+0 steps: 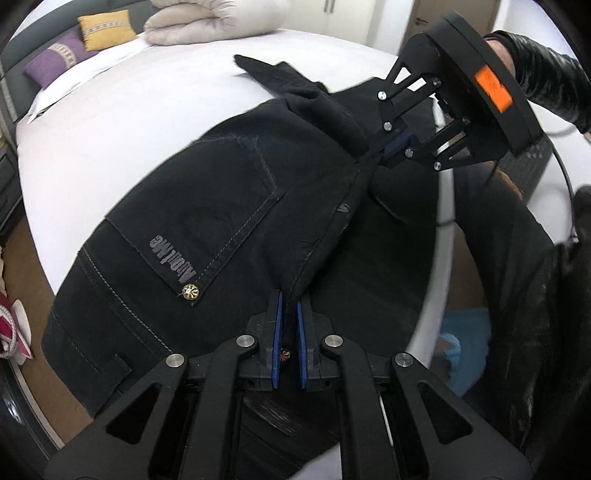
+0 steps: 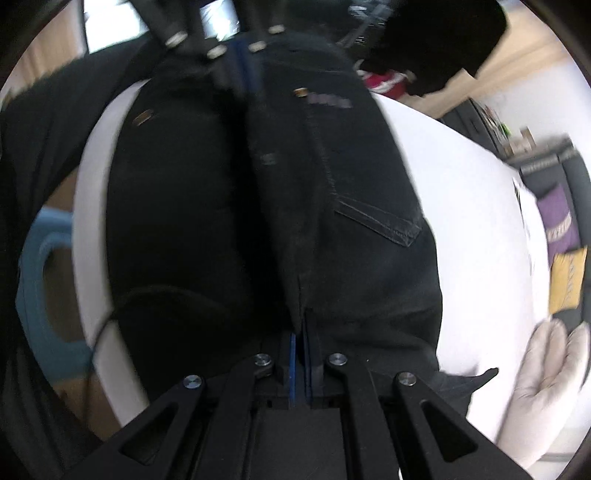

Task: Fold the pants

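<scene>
Black pants [image 1: 229,206] lie on a white bed [image 1: 110,122], back pocket with grey lettering and a brass rivet up. My left gripper [image 1: 290,299] is shut on the pants' waistband fold at the near end. My right gripper [image 1: 373,153] is shut on the same raised fold farther along, near the crotch. In the right wrist view the pants [image 2: 351,192] stretch from my right gripper [image 2: 301,325] to the left gripper [image 2: 245,74] at the top. One leg trails toward the far side of the bed.
A rolled cream duvet [image 1: 218,18] and purple [image 1: 51,62] and yellow [image 1: 105,27] cushions sit at the head of the bed. The bed edge [image 1: 443,229] runs on the right, with a blue item [image 1: 465,347] on the floor beside it.
</scene>
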`<state>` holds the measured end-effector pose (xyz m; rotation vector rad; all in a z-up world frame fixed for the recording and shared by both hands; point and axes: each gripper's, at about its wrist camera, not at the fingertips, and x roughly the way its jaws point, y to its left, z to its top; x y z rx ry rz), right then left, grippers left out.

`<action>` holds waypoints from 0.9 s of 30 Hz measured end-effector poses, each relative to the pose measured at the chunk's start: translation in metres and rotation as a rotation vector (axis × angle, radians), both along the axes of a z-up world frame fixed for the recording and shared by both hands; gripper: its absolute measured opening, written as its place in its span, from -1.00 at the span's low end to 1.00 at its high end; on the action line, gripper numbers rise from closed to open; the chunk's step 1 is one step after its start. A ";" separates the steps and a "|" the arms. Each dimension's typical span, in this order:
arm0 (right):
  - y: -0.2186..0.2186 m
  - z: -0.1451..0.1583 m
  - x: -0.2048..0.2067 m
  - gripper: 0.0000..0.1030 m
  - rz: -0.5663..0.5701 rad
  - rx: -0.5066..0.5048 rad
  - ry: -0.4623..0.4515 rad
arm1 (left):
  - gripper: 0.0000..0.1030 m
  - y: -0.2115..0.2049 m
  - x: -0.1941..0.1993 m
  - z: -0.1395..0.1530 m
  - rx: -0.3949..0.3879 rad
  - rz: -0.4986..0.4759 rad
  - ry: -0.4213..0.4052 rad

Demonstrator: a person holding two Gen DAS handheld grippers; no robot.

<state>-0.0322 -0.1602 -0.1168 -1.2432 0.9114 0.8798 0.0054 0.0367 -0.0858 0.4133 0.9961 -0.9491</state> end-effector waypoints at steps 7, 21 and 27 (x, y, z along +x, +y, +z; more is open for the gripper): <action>0.002 0.005 -0.030 -0.92 0.006 -0.034 -0.034 | -0.88 0.001 -0.032 0.003 0.024 -0.075 0.029; 0.027 -0.016 -0.027 -0.91 0.001 -0.077 -0.045 | -0.88 0.012 -0.033 0.006 0.006 -0.079 0.073; 0.028 -0.034 -0.036 -0.91 -0.034 -0.074 -0.053 | -0.82 0.019 -0.030 -0.014 0.009 -0.023 0.084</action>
